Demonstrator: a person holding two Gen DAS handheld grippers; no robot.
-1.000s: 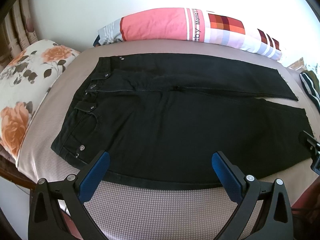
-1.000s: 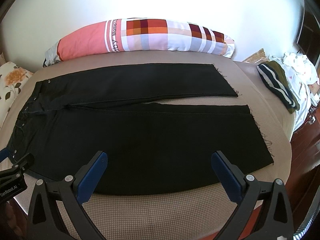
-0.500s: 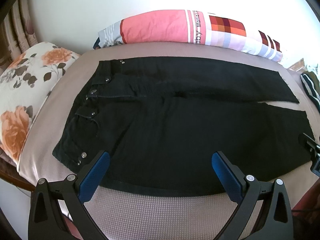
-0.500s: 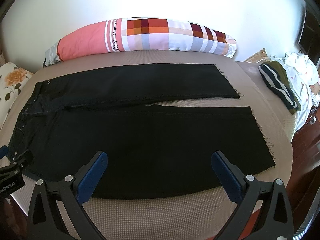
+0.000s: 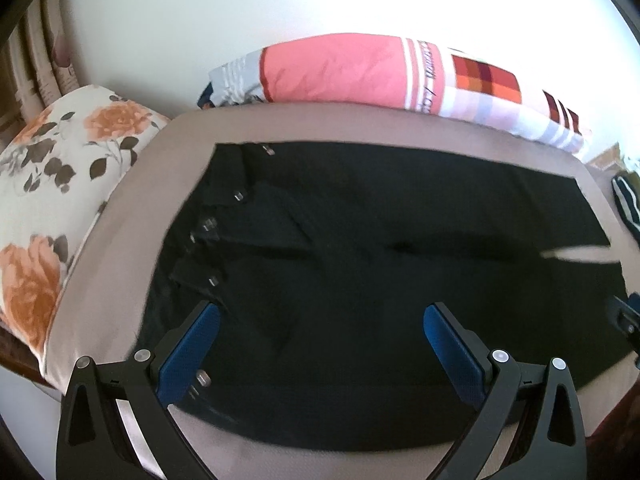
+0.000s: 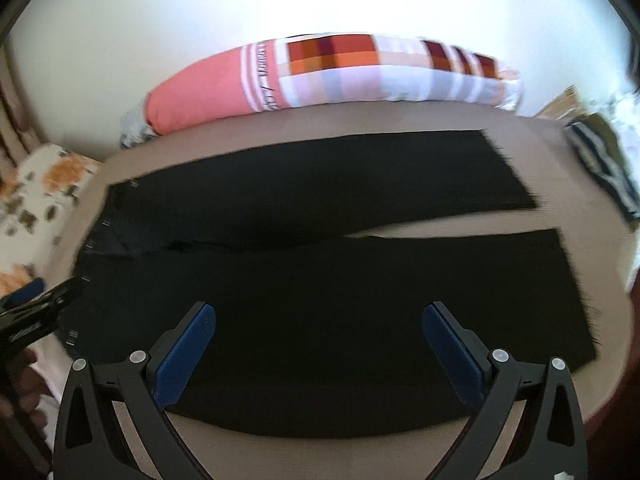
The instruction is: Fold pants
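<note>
- So far, no fold is made: the black pants (image 6: pixel 320 300) lie flat on the beige bed (image 6: pixel 400 116), spread to full length with both legs side by side.
- The waistband (image 5: pixel 200 236) with its metal buttons is toward the left side, near the floral pillow (image 5: pixel 60 184); the frayed leg hems (image 6: pixel 580 292) are toward the right side, and a narrow gap of bed shows between the two legs there.
- The left gripper (image 5: pixel 322 344) hangs over the near edge of the pants at the waist end. Its blue pads (image 5: pixel 188 356) stand wide apart and they hold nothing.
- The right gripper (image 6: pixel 320 344) hangs over the near leg, more toward the hems. It is also spread wide and empty.
- Both views are blurred, so small details of the cloth I cannot tell.
- A long patterned bolster (image 6: pixel 340 72) lies along the wall behind the pants, and a striped garment (image 6: pixel 604 172) lies at the right end of the bed, apart from the pants.
- My judgement: the task is at its very beginning. What is left is all of it: to take the near edge at two places, bring one leg over the other, then fold the length.
</note>
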